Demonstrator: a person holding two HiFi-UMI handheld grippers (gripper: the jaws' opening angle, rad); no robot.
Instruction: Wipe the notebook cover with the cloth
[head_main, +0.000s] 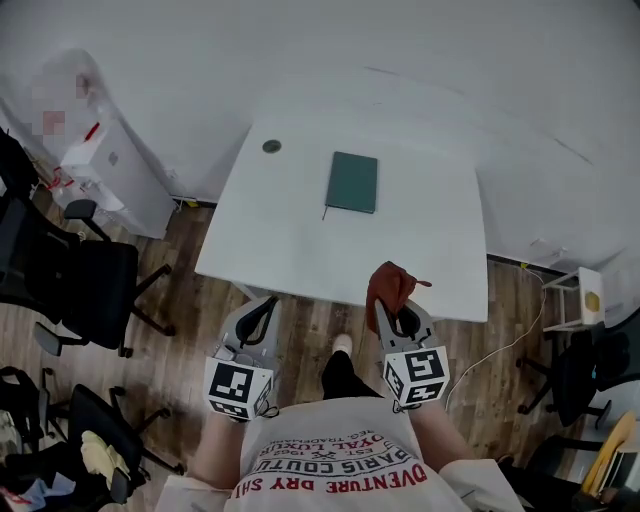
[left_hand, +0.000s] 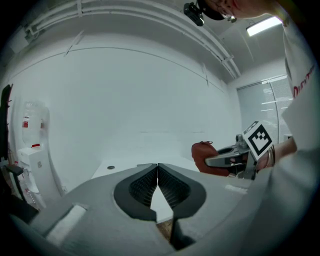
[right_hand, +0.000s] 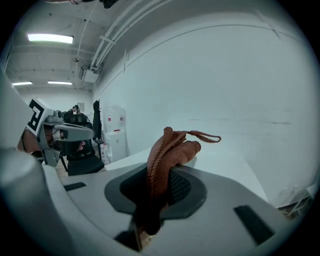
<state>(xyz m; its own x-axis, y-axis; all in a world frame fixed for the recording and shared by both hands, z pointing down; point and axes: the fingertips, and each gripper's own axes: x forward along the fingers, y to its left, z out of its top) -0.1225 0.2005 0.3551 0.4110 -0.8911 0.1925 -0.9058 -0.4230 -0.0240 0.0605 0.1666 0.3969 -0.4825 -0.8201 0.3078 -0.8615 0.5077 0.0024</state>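
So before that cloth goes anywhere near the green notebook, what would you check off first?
1. Cloth clamped in the right gripper: ok.
2. Notebook closed and flat on the table: ok.
3. Nothing lying on the cover: ok. The small round object sits apart, near the far left corner.
4. Left gripper free to help: ok, its fingers are shut on nothing.
5. Cloth over the notebook: not ok. Both grippers hang at the table's near edge, short of it.
6. Where the cover is dirty: cannot tell.
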